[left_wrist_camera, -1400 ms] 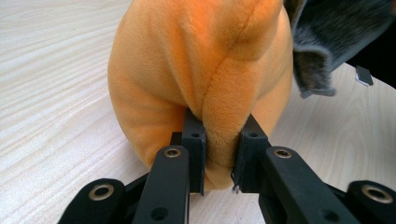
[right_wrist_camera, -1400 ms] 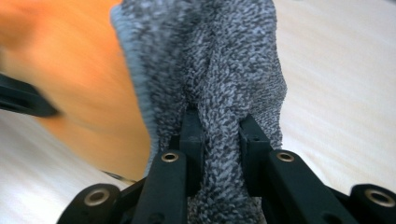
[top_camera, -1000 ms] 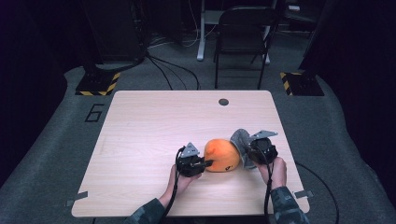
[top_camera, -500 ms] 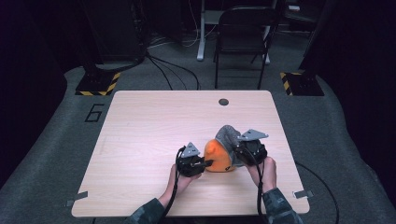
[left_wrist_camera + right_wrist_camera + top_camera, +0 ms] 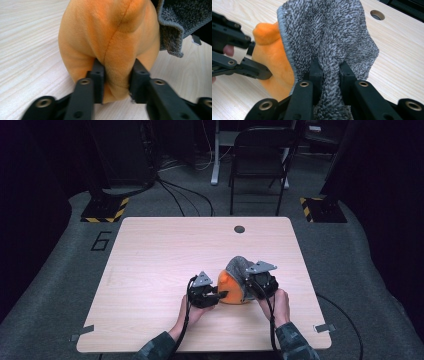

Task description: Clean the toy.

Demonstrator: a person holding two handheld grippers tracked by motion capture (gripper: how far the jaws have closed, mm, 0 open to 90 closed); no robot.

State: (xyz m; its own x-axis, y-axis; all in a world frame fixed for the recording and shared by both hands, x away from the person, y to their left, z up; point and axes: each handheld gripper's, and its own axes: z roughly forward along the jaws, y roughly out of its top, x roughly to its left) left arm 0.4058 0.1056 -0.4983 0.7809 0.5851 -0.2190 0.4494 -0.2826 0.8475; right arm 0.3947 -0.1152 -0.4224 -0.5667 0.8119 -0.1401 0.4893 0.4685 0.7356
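An orange plush toy [image 5: 227, 291] lies on the wooden table [image 5: 160, 250] near its front edge. A grey terry cloth [image 5: 240, 266] is draped over the toy's right side. My left gripper [image 5: 219, 295] comes at the toy from the left. In the left gripper view its jaws have just been opening, but a fold of the orange plush [image 5: 110, 32] still sits pinched between the pads. My right gripper [image 5: 329, 68] is shut on a bunch of the grey cloth [image 5: 329, 32], held against the toy [image 5: 272, 55].
A round cable hole [image 5: 239, 229] lies in the table behind the toy. A folding chair [image 5: 260, 155] stands beyond the far edge. Bare tabletop stretches to the left and the back. A number 6 [image 5: 101, 241] marks the floor at the left.
My right gripper has moved left with the grey cloth, drawing it over the orange toy. The left hand has stayed where it was.
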